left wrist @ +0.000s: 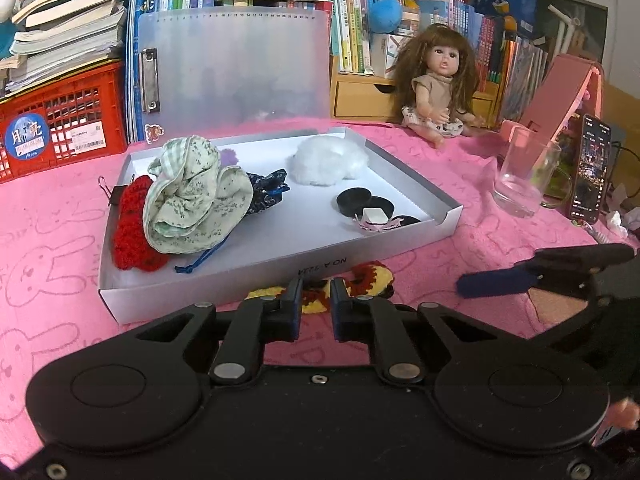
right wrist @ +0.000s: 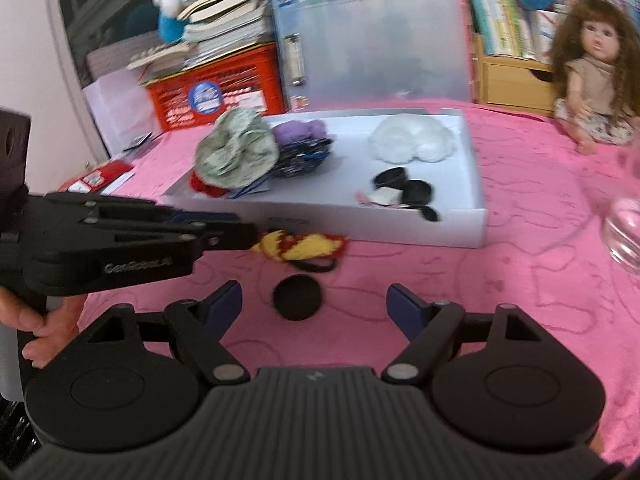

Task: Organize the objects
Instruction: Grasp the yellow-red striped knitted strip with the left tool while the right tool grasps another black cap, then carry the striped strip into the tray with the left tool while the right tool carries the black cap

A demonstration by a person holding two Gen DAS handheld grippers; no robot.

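A white shallow box (left wrist: pixel 280 276) (right wrist: pixel 478 184) sits on the pink cloth. It holds a green cloth hat (left wrist: pixel 192 196) (right wrist: pixel 236 150), a red knitted piece (left wrist: pixel 132 228), white fluff (left wrist: pixel 328 160) (right wrist: pixel 408 138) and black round lids (left wrist: pixel 354 200) (right wrist: pixel 404 186). A yellow-and-red knitted piece (left wrist: pixel 370 278) (right wrist: pixel 304 246) lies in front of the box. My left gripper (left wrist: pixel 316 300) (right wrist: pixel 256 236) is shut on its near end. A black round lid (right wrist: pixel 298 296) lies on the cloth just ahead of my open, empty right gripper (right wrist: pixel 314 306) (left wrist: pixel 464 286).
A doll (left wrist: pixel 438 88) (right wrist: pixel 592 72) sits at the back right. A clear glass (left wrist: pixel 520 172) (right wrist: pixel 624 236) and a phone (left wrist: pixel 590 172) stand to the right. A red crate (left wrist: pixel 60 120), a clear folder (left wrist: pixel 232 72) and books line the back.
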